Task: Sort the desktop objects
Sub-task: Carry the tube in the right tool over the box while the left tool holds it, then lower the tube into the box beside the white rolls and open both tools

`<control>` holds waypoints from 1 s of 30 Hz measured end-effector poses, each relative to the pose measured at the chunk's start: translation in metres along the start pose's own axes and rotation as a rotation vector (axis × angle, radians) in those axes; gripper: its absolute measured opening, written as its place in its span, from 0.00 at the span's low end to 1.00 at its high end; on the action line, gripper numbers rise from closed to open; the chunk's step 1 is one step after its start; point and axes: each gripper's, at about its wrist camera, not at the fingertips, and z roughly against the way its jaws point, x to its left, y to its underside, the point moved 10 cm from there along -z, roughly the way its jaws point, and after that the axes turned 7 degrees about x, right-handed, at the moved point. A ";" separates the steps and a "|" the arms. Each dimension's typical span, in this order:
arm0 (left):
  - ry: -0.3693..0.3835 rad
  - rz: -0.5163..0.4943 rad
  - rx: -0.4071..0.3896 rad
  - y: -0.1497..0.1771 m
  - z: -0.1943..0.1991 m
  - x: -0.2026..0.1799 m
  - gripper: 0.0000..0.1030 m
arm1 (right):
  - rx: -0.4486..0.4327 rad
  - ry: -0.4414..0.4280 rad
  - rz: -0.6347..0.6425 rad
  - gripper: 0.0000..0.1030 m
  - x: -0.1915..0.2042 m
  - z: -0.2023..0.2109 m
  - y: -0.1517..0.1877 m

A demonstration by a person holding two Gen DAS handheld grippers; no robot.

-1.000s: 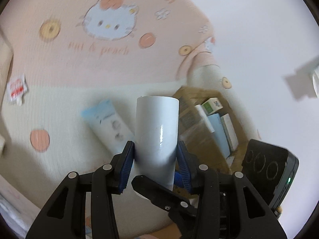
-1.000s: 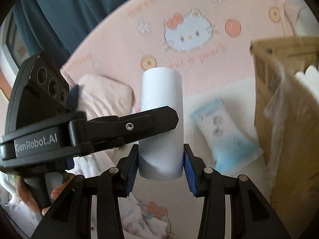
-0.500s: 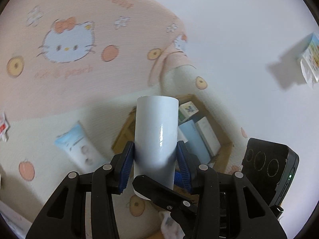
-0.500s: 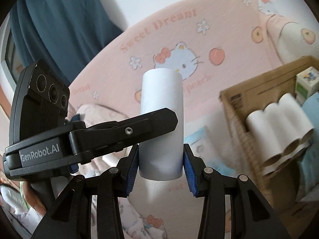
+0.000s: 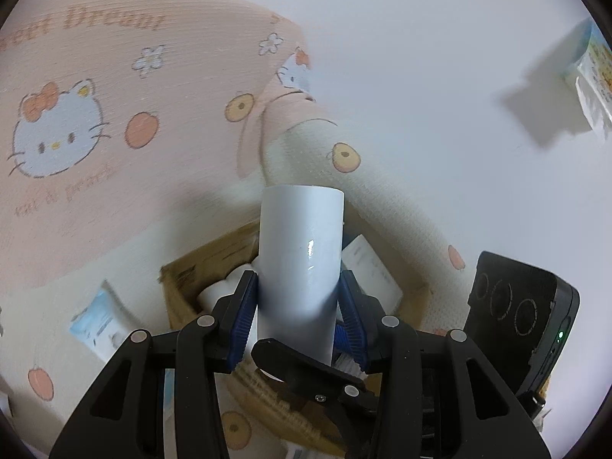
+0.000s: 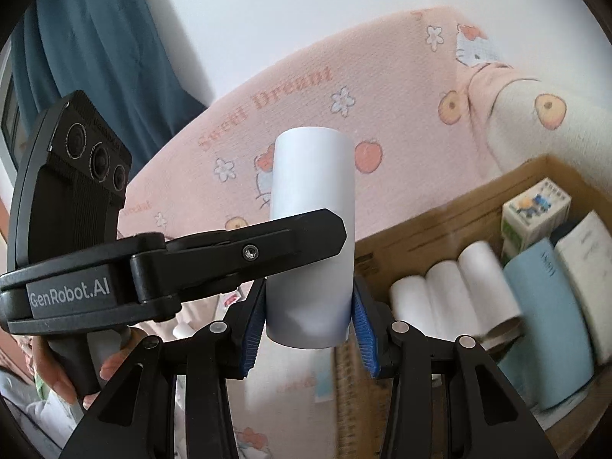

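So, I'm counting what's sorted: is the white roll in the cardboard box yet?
Not yet. The white roll is outside the cardboard box, held in both tongs; other rolls lie inside.

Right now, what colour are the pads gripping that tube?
Blue pads, clearest in the right wrist view.

Both tools clamp one white roll: the left tool (image 5: 298,306) and right tool (image 6: 309,317) cross at its base, tilted downward.
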 end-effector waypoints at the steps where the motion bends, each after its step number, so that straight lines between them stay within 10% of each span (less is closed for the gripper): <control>1: 0.001 0.001 0.002 -0.003 -0.003 -0.001 0.46 | 0.007 -0.003 0.000 0.39 -0.004 0.001 -0.003; 30: 0.107 0.265 0.266 -0.005 -0.122 0.009 0.45 | 0.380 0.132 0.025 0.39 -0.114 -0.029 0.006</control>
